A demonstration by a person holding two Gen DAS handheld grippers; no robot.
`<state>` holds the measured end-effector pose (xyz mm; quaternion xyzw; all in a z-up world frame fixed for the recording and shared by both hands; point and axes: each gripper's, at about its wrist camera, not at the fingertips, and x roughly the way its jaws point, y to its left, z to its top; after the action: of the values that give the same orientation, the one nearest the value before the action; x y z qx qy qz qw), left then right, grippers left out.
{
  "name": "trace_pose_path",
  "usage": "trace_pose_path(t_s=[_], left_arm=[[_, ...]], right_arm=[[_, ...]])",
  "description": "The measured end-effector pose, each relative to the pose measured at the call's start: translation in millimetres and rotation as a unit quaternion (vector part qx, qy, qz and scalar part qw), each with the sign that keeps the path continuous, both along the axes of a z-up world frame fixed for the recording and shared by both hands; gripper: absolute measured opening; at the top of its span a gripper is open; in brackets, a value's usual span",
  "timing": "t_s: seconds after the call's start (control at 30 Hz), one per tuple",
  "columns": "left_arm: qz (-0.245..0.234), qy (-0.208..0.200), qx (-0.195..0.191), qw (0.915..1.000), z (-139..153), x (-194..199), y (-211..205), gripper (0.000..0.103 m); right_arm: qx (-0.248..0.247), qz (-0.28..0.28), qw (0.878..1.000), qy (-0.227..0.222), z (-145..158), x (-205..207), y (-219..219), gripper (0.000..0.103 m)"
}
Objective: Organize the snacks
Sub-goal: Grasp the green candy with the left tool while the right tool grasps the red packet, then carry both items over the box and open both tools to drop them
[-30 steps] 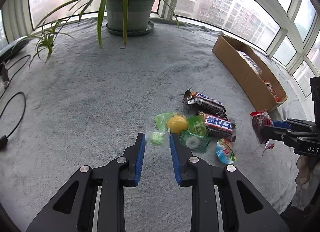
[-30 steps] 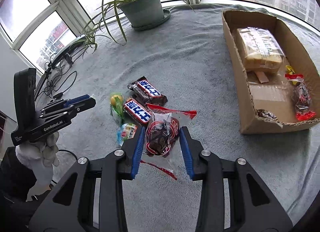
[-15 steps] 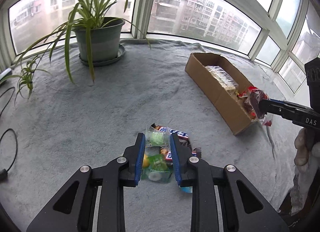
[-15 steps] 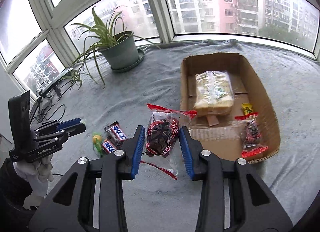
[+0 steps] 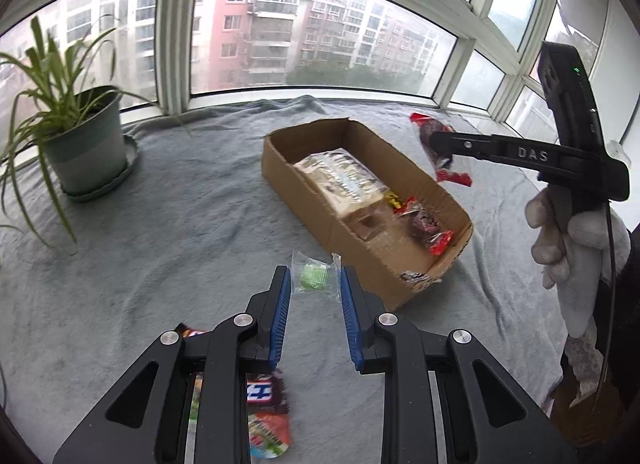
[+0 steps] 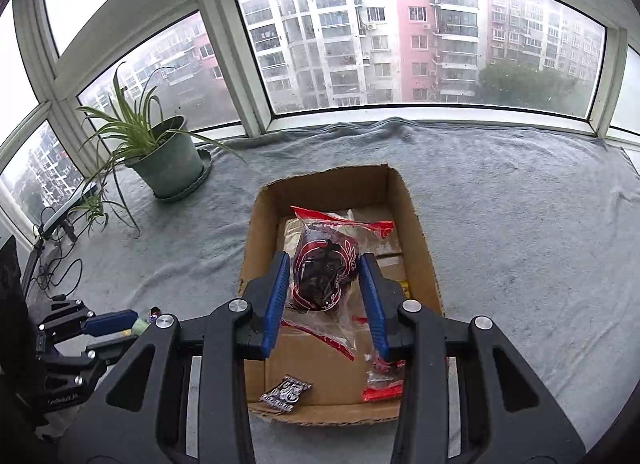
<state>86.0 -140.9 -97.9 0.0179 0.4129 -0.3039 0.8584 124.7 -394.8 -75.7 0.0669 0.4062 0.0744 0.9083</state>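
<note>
The right gripper was clamped on a clear packet of dark dried fruit with red trim, its blue pads pressed against the packet's two sides, and it hung over the open cardboard box that sat on the grey blanket. From the left wrist view the same packet showed above the far side of the box, carried at the tip of the right gripper by a white-gloved hand. The left gripper was closed on a small clear wrapper with a green sweet inside, held in the air just in front of the box's near corner. Inside the box lay a large clear-wrapped block of biscuits or bread, though the glare made it hard to tell which, along with another red-trimmed packet and a small dark printed sachet near the front wall. Below the left gripper, partly hidden by its arms, some chocolate bars and a colourful wrapper lay on the blanket. A potted spider plant stood in a saucer by the window.
</note>
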Motion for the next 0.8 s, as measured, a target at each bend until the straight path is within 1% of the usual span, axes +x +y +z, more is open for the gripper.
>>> trace_pose_path(t_s=[0.13, 0.23, 0.4, 0.6, 0.67, 0.7, 0.73, 0.8], left_arm=[[-0.031, -0.006, 0.005, 0.9995, 0, 4, -33, 0.024], [-0.045, 0.000, 0.000, 0.9990, -3, 9, -53, 0.024], [-0.056, 0.013, -0.001, 0.9983, -11, 17, -74, 0.024], [-0.059, 0.025, 0.001, 0.9979, -18, 22, -87, 0.024], [-0.062, 0.032, -0.001, 0.9975, -19, 23, -90, 0.025], [-0.061, 0.032, -0.002, 0.9976, -19, 22, -91, 0.026], [-0.061, 0.032, -0.003, 0.9976, -20, 22, -91, 0.028], [-0.064, 0.030, 0.002, 0.9975, -20, 20, -94, 0.037]], right_arm=[[-0.012, -0.006, 1.000, 0.008, -9, 18, -9, 0.037], [-0.015, -0.010, 1.000, 0.016, -18, 29, -16, 0.037], [-0.017, -0.014, 0.999, 0.031, -33, 41, -22, 0.037], [-0.016, -0.017, 0.999, 0.043, -45, 46, -23, 0.038], [-0.016, -0.015, 0.999, 0.045, -46, 46, -23, 0.042], [-0.019, -0.017, 0.999, 0.043, -45, 46, -23, 0.053], [-0.023, -0.022, 0.999, 0.038, -43, 44, -22, 0.070], [-0.027, -0.030, 0.999, 0.025, -38, 41, -23, 0.081]])
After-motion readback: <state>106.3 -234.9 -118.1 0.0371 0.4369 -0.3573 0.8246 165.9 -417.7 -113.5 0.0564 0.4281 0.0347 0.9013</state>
